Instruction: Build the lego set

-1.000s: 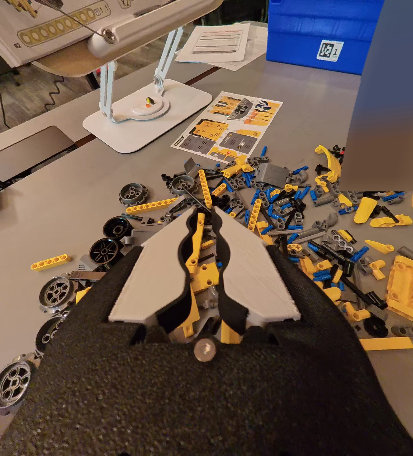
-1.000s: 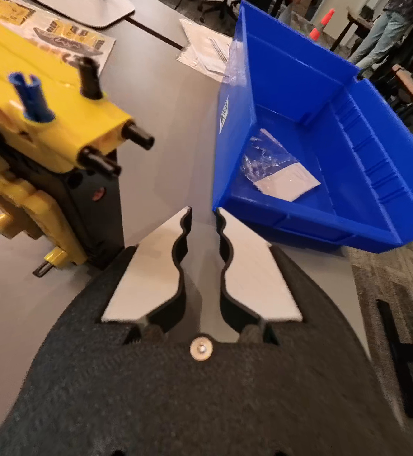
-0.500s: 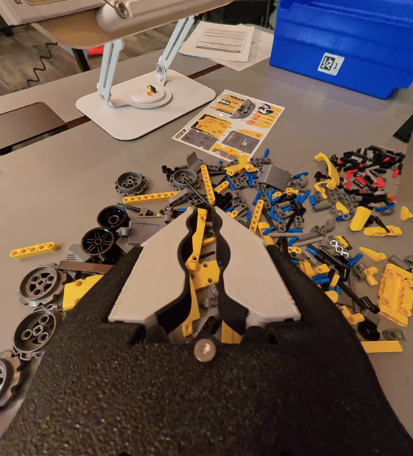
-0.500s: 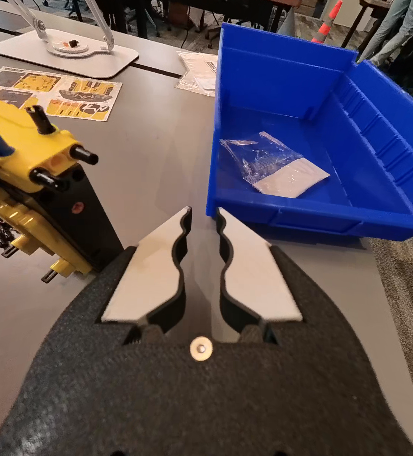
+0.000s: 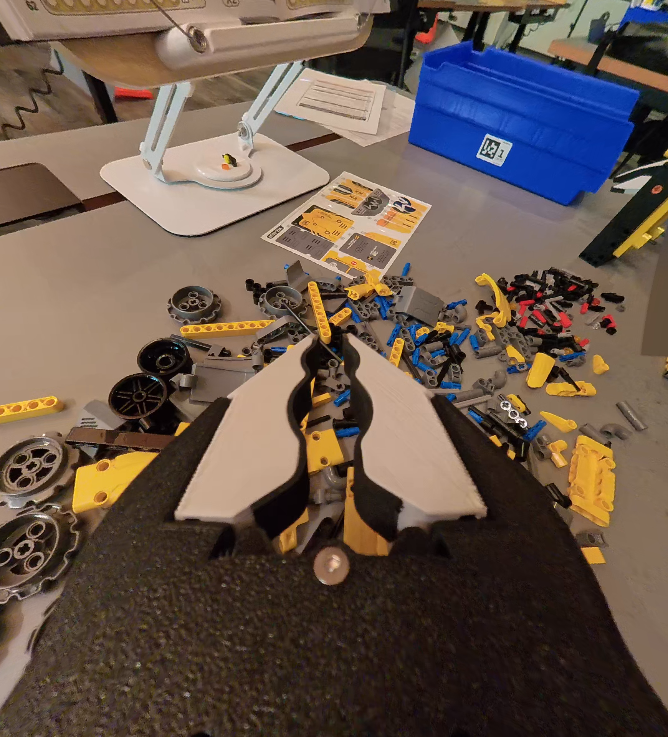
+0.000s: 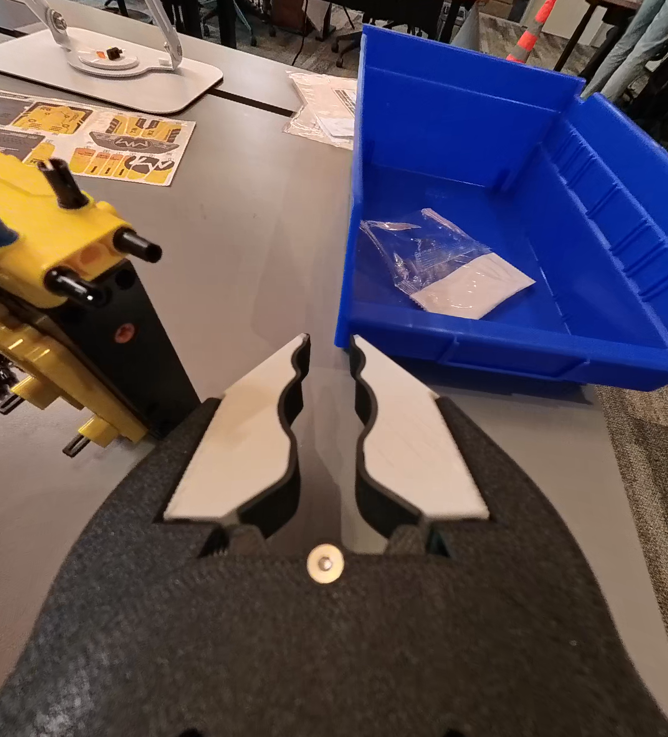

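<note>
My left gripper (image 5: 332, 337) hovers over a pile of loose building-toy parts (image 5: 424, 351), yellow, blue, black and grey. Its jaws stand a narrow gap apart and hold nothing. A yellow holed beam (image 5: 319, 311) and a thin black rod lie just beyond the tips. Black and grey wheels (image 5: 139, 395) lie to the left. My right gripper (image 6: 329, 339) is open and empty above the bare grey table (image 6: 244, 239), its tips close to the near left corner of a blue bin (image 6: 456, 343). A partly built yellow and black model (image 6: 45, 239) stands just left of it.
The bin holds a clear plastic bag (image 6: 444, 267). A sticker sheet (image 5: 348, 227) lies beyond the pile, with a white stand base (image 5: 212, 187) and papers (image 5: 340, 99) farther back. The bin (image 5: 524, 131) and model (image 5: 627, 223) show at the far right. The table edge and carpet lie right of my right gripper.
Both views have shifted: the left one now shows more of the pile's right side and the model. The right gripper has tilted up toward the far table. Both jaw gaps are unchanged.
</note>
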